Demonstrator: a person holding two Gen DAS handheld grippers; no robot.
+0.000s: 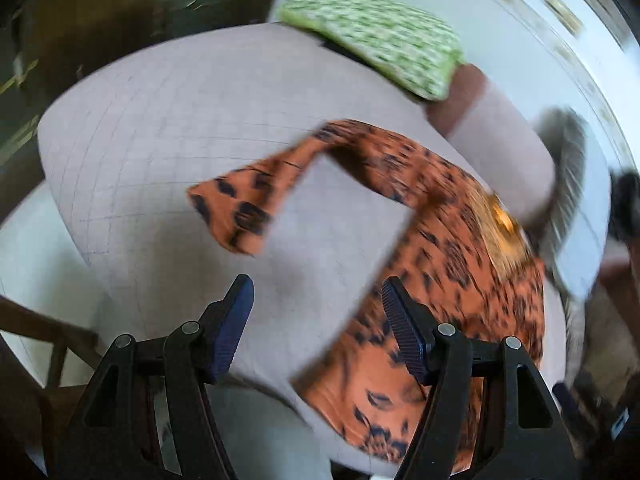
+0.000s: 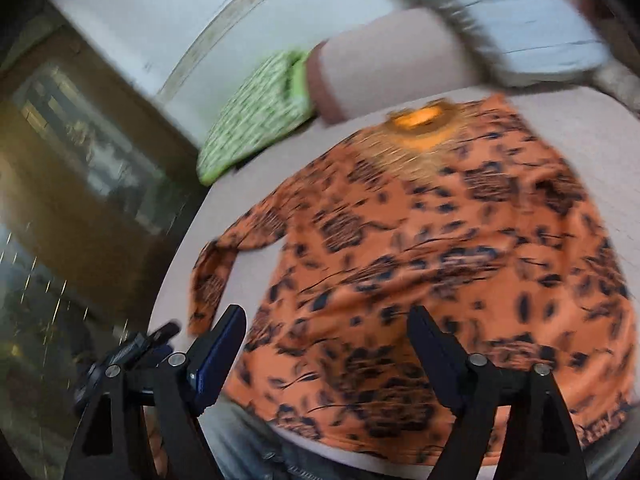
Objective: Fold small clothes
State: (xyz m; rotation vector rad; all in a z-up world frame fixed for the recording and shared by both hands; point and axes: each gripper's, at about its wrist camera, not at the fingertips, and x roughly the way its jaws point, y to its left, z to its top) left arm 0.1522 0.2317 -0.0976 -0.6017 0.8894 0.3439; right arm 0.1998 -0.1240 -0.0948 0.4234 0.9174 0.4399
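Showing whole orange shirt (image 2: 420, 264) from right, left claw (image 1: 318, 304) spread, empty.

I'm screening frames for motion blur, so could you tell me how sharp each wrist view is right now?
Left wrist view: the orange patterned shirt and green patterned cloth are smeared, while the open left gripper stays crisp. Right wrist view: the same streaking on the shirt, the open right gripper sharp; fisheye bends the edges in both.

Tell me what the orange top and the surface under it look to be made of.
Orange top: soft, thin printed fabric, likely knit; it drapes and wrinkles, matte. Surface: pale woven or quilted cloth cover, matte, with faint grid lines. Blur leaves the weave uncertain.
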